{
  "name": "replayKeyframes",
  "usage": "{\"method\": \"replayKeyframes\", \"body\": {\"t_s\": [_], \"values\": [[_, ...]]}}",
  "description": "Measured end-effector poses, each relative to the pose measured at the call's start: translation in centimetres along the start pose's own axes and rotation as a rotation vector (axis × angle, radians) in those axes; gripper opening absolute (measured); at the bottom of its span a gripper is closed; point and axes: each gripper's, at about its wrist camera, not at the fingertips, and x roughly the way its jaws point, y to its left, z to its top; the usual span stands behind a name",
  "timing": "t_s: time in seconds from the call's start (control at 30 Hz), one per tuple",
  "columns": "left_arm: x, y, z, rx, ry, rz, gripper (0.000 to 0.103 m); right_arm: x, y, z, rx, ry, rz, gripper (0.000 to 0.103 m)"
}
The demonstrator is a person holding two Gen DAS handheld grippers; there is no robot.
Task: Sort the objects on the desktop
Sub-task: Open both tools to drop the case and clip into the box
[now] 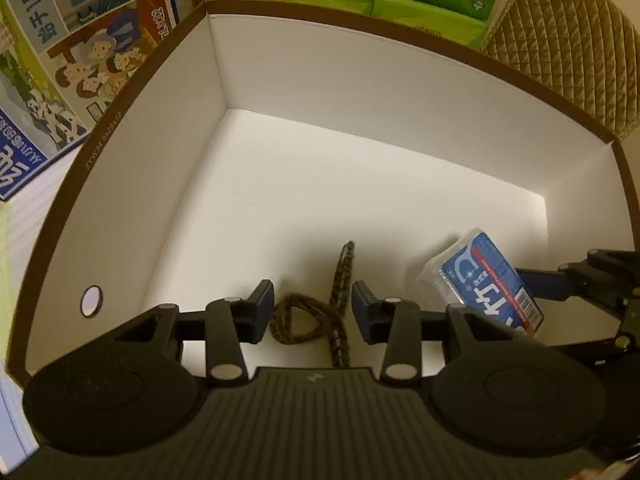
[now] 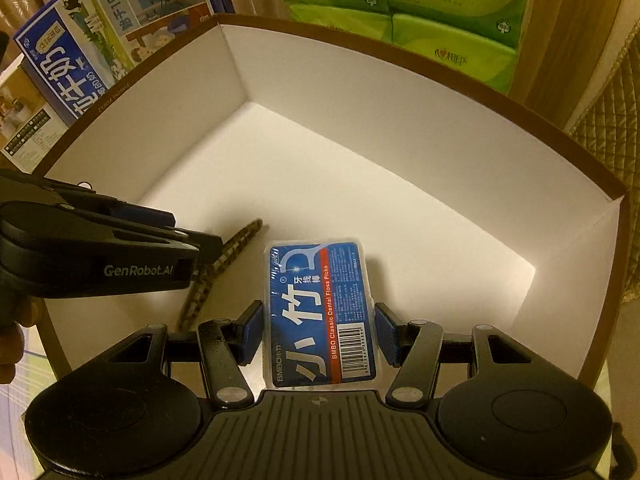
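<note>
A white cardboard box [image 1: 320, 80] with a brown rim fills both views, and both grippers reach down into it. My left gripper [image 1: 312, 308] is shut on a brown patterned cord [image 1: 298, 322], whose loop fills the gap between the blue pads just above the box floor. One strand trails away from me. A blue pack of dental floss picks [image 2: 320, 312] is held by its long sides in my right gripper [image 2: 319, 328], low over the box [image 2: 400, 120] floor. The left gripper [image 2: 208, 246] and cord [image 2: 236, 240] show on the left of the right wrist view. The pack [image 1: 484, 280] shows on the right of the left wrist view.
A printed milk carton case [image 2: 80, 60] stands against the box's left wall. Green tissue packs [image 2: 400, 0] are stacked behind the far wall. A quilted beige cushion [image 1: 560, 40] lies at the far right. The far half of the box floor is bare white. A hand [image 2: 12, 340] shows at the left edge.
</note>
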Motion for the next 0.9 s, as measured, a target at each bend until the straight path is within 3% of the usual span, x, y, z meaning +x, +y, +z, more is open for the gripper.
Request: {"method": "replayKeyframes", "body": {"t_s": [0.3, 0.37, 0.4, 0.43, 0.67, 0.8, 0.9], "values": [[-1.8, 0.1, -0.2, -0.001, -0.025, 0.021, 0.037, -0.2, 0.5, 0.1, 0.011, -0.016, 0.042, 0.055], [-2.3, 0.1, -0.1, 0.001, -0.034, 0.029, 0.039, -0.3, 0.5, 0.0, 0.018, -0.02, 0.066, 0.067], [-2.6, 0.1, -0.1, 0.0, -0.039, 0.037, 0.044, -0.5, 0.6, -0.1, 0.021, -0.031, 0.064, 0.079], [-2.8, 0.1, -0.2, -0.001, -0.045, 0.043, 0.047, -0.8, 0.6, -0.2, 0.016, -0.046, 0.057, 0.085], [-4.3, 0.0, -1.1, 0.015, -0.063, 0.064, 0.057, -2.3, 1.8, -0.2, -0.053, -0.045, 0.038, 0.091], [-5.1, -0.3, -1.7, 0.03, -0.076, 0.085, 0.062, -3.2, 1.9, -1.0, -0.083, -0.059, 0.005, 0.101], [-5.6, -0.4, -2.1, 0.03, -0.084, 0.086, 0.066, -3.9, 2.0, -1.7, -0.106, -0.071, -0.017, 0.101]]}}
